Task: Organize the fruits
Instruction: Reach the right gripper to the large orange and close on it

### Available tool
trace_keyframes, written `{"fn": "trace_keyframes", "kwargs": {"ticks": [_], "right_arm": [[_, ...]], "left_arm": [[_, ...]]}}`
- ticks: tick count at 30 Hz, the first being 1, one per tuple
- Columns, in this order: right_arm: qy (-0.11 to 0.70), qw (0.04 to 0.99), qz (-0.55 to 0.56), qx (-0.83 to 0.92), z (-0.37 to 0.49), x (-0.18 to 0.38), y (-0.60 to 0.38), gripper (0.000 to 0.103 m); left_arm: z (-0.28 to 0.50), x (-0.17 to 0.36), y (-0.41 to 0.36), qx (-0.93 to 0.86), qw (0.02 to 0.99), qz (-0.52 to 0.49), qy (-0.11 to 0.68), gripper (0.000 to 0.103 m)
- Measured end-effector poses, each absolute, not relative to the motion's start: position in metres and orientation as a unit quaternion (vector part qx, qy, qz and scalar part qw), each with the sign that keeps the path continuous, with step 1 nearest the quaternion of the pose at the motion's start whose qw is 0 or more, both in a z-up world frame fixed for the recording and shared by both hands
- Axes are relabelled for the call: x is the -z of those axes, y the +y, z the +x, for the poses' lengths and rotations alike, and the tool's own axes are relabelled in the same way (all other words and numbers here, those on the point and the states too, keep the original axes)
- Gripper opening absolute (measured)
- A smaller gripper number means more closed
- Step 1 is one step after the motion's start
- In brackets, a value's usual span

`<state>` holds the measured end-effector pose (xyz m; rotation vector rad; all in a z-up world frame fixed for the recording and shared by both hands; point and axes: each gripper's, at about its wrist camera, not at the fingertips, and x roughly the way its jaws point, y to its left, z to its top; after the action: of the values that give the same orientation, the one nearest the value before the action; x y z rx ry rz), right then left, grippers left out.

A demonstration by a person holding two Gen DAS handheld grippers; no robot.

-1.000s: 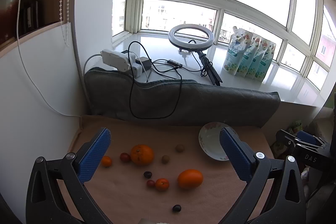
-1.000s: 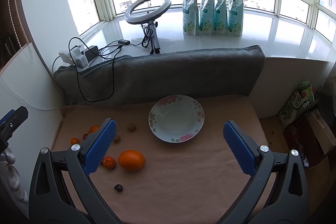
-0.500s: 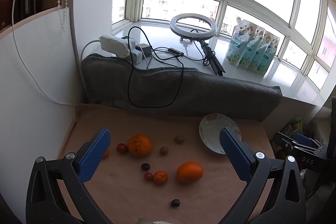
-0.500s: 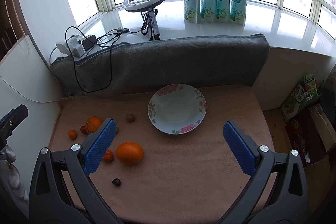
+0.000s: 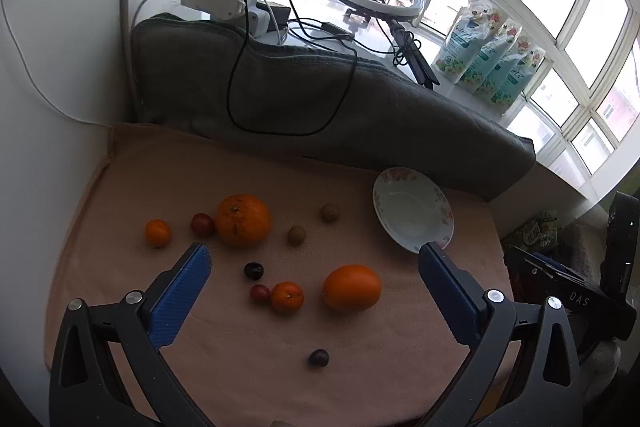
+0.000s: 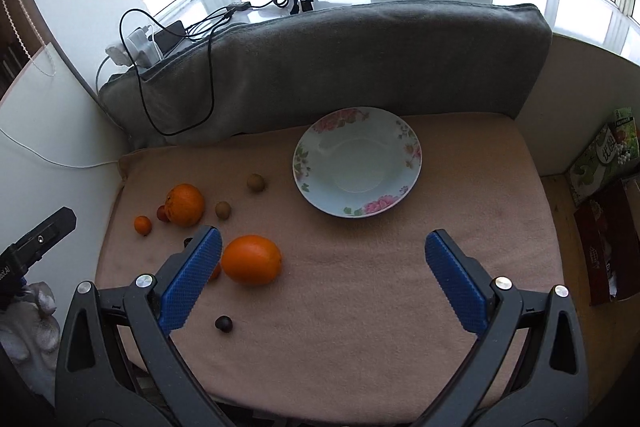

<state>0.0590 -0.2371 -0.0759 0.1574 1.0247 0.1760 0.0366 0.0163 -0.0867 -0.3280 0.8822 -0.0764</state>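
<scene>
Scattered across the left half of a pink towel [image 6: 360, 307] lie the fruits: 2 large oranges [image 5: 243, 220] [image 5: 352, 287], 2 small orange ones [image 5: 158, 233], 2 brownish round ones [image 5: 297, 235] and several dark small ones [image 5: 254, 270]. Right of them sits a floral plate [image 6: 408, 163] with nothing in it. Above the towel, the left gripper [image 5: 314, 283] and right gripper [image 6: 322, 267] both hover spread wide, grasping nothing. Behind is a grey cushion [image 6: 340, 67].

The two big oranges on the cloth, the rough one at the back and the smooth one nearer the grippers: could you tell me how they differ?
The rough orange is rounder and dimpled; the smooth orange is more oval, with glossier skin. The rough one touches a small red fruit; the smooth one lies apart. Both are orange and off the plate.
</scene>
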Motion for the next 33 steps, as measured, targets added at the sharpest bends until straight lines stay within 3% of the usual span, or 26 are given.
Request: {"fn": "trace_keyframes", "kwargs": {"ticks": [2,4,11,13,23,25,33], "right_arm": [[0.502,0.855,0.087,-0.096,0.065,0.088,-0.238,0.103],[0.516,0.843,0.101,-0.111,0.069,0.103,-0.237,0.103],[0.563,0.805,0.121,-0.138,0.086,0.153,-0.225,0.097],[0.575,0.796,0.123,-0.146,0.089,0.165,-0.220,0.096],[0.608,0.758,0.131,-0.197,0.107,0.200,-0.188,0.094],[0.614,0.751,0.130,-0.205,0.110,0.204,-0.180,0.083],[0.631,0.732,0.134,-0.220,0.119,0.222,-0.168,0.081]], "left_arm": [[0.039,0.102,0.016,0.044,0.882,-0.164,0.439,0.102],[0.042,0.118,0.011,0.056,0.872,-0.162,0.458,0.094],[0.051,0.167,-0.005,0.112,0.830,-0.189,0.513,0.085],[0.054,0.177,-0.011,0.128,0.821,-0.190,0.523,0.077],[0.071,0.205,-0.028,0.170,0.802,-0.179,0.544,0.067],[0.073,0.209,-0.030,0.176,0.798,-0.179,0.547,0.062],[0.076,0.224,-0.028,0.184,0.786,-0.190,0.558,0.058]]}}
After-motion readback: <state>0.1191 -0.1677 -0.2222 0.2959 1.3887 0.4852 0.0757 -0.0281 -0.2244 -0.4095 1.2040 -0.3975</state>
